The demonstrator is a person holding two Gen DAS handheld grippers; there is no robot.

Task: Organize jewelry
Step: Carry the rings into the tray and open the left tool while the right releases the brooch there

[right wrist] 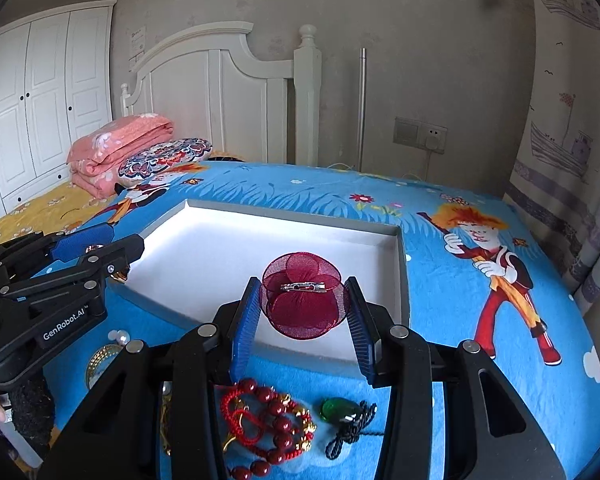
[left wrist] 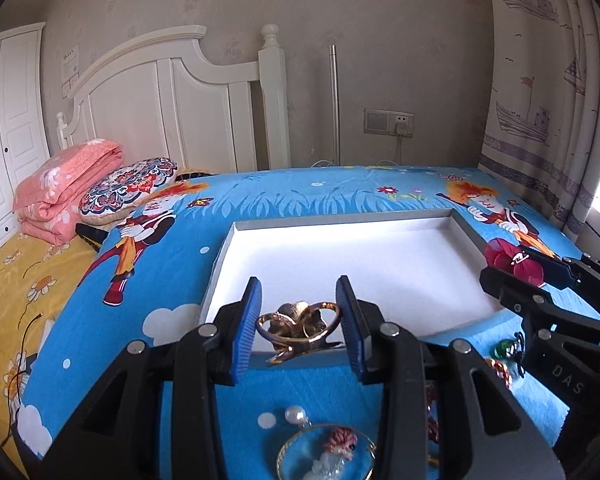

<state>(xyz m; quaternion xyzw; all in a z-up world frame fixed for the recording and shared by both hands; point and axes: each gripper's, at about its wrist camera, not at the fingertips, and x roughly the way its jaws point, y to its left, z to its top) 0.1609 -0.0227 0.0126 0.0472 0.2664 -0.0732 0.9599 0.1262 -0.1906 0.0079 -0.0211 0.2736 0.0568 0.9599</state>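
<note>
Two claws are in view, one per hand. One shallow white tray (left wrist: 466,232) lies on the bed, its floor bare.

The left claw (left wrist: 299,322) grips one gold hair clip (left wrist: 298,326) with a dark flower ornament; both blue pads (left wrist: 246,320) press its sides. The clip hangs above the near edge of the tray. The right claw (right wrist: 305,306) grips one dark red mesh flower brooch (right wrist: 302,302) with its metal pin facing the camera; the blue pads touch its left and right edges. The brooch hangs over the near right part of the tray.

Loose pieces lie on the bedsheet on the near side of the tray. The left wrist view shows one gold hoop (left wrist: 324,452) with a pearl (left wrist: 295,415) and a small pink and white ornament just beside it. The right wrist view shows one red bead strand (right wrist: 268,424) tangled with gold parts, and one green stone pendant (right wrist: 340,410) on a black cord directly to its right. Further small pieces are partly hidden by the claws and cannot be counted.

The surface is a bed covered by a blue cartoon-print sheet (right wrist: 460,300). A yellow floral sheet (left wrist: 8,280) lies at the left. One folded pink quilt (left wrist: 64,188) and one patterned cushion (left wrist: 128,188) lie at the far left, before a white headboard (left wrist: 172,104). A white wardrobe (right wrist: 48,92) stands far left, a wall socket (left wrist: 388,122) is on the far wall, and a ship-print curtain (left wrist: 540,92) hangs at the right.
</note>
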